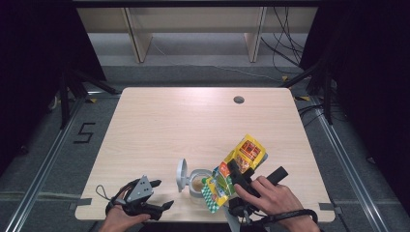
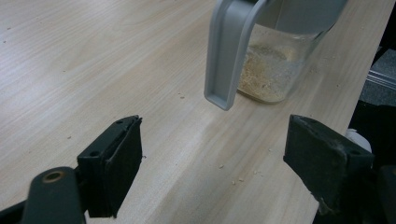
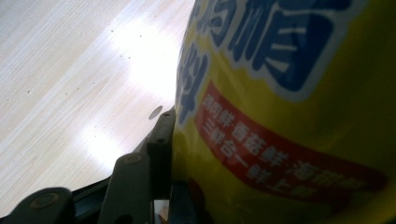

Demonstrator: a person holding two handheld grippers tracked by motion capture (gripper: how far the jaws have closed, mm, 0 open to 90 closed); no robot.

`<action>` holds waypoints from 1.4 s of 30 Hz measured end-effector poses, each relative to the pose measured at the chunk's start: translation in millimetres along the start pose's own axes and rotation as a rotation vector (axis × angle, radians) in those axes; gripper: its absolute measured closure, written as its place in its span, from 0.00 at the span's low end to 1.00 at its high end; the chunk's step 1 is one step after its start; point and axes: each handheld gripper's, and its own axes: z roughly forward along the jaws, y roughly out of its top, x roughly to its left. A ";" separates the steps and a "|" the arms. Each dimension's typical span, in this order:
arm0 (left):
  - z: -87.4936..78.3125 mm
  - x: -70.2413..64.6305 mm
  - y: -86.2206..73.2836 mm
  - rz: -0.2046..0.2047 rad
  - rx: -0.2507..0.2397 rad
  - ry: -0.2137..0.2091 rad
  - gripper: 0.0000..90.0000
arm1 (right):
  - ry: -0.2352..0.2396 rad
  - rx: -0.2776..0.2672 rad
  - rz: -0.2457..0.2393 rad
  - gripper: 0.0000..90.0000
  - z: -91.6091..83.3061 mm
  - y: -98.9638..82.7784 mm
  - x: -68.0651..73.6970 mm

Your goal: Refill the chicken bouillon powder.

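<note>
Right hand-held gripper (image 1: 240, 175) pinches yellow pouch (image 1: 238, 166) over jar (image 1: 197, 183); left hand-held gripper (image 1: 162, 193) gapes empty.

The table (image 1: 164, 125) has a light wooden top with a small round hole (image 1: 239, 100) at the far right. A glass jar (image 1: 197, 183) stands near its near edge.

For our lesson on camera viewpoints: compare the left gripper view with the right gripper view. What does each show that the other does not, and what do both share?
Left gripper view alone: the glass jar with beige powder at its bottom, its grey flip lid hanging open, crumbs on the wood, and the left gripper with jaws wide apart. Right gripper view alone: the yellow seasoning packet with blue and red printing, pressed against the right gripper. Both share the pale wooden table.
</note>
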 end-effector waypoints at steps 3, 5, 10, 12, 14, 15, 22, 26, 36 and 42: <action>-0.1 0.2 0.1 0.004 0.001 0.002 0.21 | 0.000 -0.001 -0.001 0.60 0.0 0.1 -0.1; -0.1 -0.4 0.2 -0.007 -0.001 -0.003 0.21 | 0.001 -0.001 0.001 0.60 0.1 0.0 0.1; 0.0 -0.1 0.0 0.003 0.004 -0.001 0.21 | 0.008 0.004 -0.010 0.60 -0.4 -0.7 -0.6; 0.0 -0.1 0.0 0.003 0.004 -0.002 0.21 | 0.007 0.004 -0.010 0.60 -0.3 -0.8 -0.5; -0.3 0.3 0.1 0.007 0.001 0.001 0.21 | 0.008 0.004 -0.009 0.60 -0.3 -0.9 -0.5; -0.2 0.1 0.0 0.003 0.001 0.001 0.21 | 0.007 0.004 -0.010 0.60 -0.3 -0.8 -0.5; 0.0 -0.1 0.0 0.001 0.003 0.000 0.21 | 0.007 0.005 -0.011 0.60 -0.4 -0.7 -0.6; -0.1 -0.1 0.0 0.000 0.003 0.000 0.21 | 0.008 0.005 -0.011 0.60 -0.4 -0.8 -0.6; -0.4 0.1 0.2 0.007 0.002 0.002 0.21 | -0.005 0.008 -0.012 0.60 -0.9 -1.1 -0.1; -0.6 -0.2 0.2 -0.002 0.003 0.001 0.21 | 0.015 0.013 0.011 0.60 -1.5 -1.2 0.2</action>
